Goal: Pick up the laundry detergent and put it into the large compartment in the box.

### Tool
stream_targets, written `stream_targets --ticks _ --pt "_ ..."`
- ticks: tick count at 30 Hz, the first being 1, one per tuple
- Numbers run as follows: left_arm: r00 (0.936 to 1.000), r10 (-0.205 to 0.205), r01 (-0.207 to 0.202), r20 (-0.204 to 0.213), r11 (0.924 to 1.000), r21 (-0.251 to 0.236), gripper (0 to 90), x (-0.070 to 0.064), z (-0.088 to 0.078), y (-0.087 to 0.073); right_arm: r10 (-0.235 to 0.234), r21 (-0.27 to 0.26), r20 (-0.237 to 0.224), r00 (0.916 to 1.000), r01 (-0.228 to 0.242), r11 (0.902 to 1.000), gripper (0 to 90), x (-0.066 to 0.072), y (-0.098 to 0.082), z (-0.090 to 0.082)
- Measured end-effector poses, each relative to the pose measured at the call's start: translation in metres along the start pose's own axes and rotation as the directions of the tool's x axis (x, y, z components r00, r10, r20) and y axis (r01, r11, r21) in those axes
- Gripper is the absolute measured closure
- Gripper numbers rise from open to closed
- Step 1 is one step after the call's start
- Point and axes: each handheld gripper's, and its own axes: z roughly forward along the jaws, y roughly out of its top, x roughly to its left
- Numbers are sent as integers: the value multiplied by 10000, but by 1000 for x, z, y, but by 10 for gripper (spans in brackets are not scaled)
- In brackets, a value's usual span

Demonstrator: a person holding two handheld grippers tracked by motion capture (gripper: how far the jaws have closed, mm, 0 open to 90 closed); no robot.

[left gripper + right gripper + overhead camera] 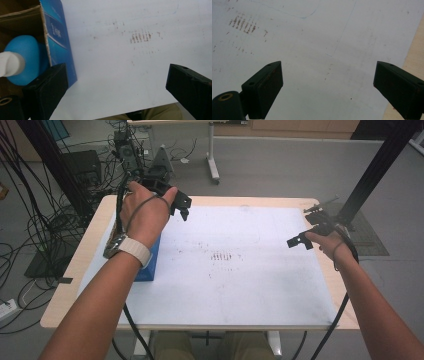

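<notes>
Left gripper view: open blue box (58, 37).

We see a sheet (225, 285) lying on the table (75, 265), with an open box (150, 265) on its left edge. Inside the box sits a bottle (23, 60) (its cap (10, 63) towards us). The left gripper (181, 206) hovers behind the box; the right gripper (300, 241) hovers near the sheet's right edge, well apart.

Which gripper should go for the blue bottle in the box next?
Left. The left gripper hangs open right beside the blue box, with the blue bottle showing inside. The right gripper, also open, is over bare sheet far across the table.
</notes>
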Motion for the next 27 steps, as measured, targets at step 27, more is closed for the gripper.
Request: stream_targets --ticks 27 --pt "9993 345 -351 110 9970 682 54 -54 28 -4 -139 14 -19 9999 139 9999 87 3 1 0"
